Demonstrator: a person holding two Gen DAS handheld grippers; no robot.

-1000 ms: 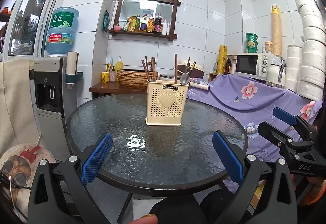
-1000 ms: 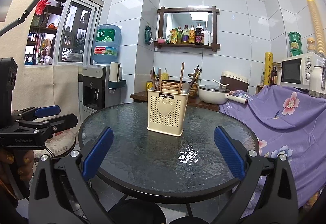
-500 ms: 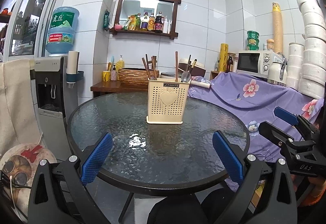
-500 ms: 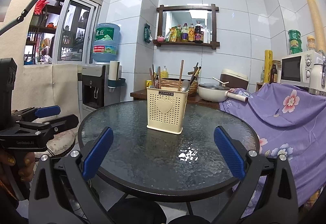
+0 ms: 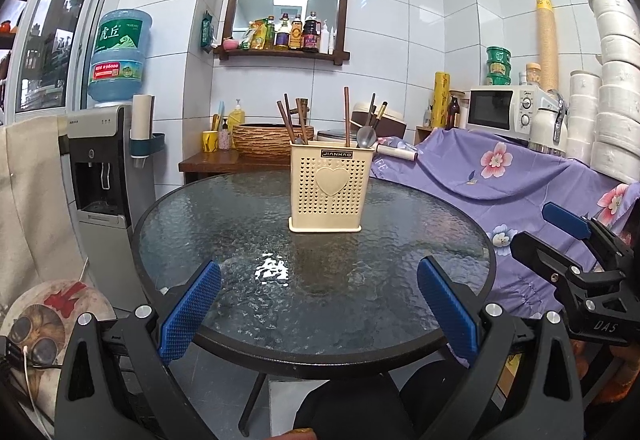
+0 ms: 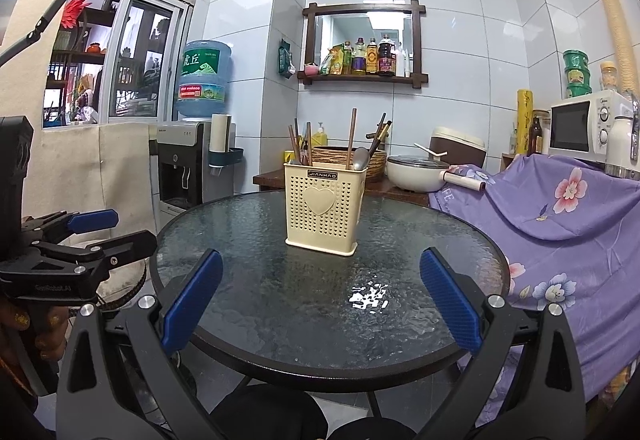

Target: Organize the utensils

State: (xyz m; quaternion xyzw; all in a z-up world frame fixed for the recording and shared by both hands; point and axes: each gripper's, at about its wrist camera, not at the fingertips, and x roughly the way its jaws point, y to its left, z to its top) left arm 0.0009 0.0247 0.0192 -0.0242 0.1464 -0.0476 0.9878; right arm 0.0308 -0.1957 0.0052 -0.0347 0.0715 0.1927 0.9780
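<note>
Utensils, brown wooden chopsticks (image 5: 346,116) and a metal spoon (image 5: 366,137), stand upright in the cream perforated plastic holder (image 5: 326,192) near the middle of the round dark glass bench (image 5: 224,215). Left tool (image 5: 318,314) and right tool (image 6: 320,298) both gape wide, holding nothing, at the near rim.

A cream perforated utensil holder (image 5: 326,189) with a heart emblem stands upright mid-worktop, holding brown chopsticks (image 5: 346,115) and a metal spoon (image 5: 365,137), all upright or leaning.
</note>
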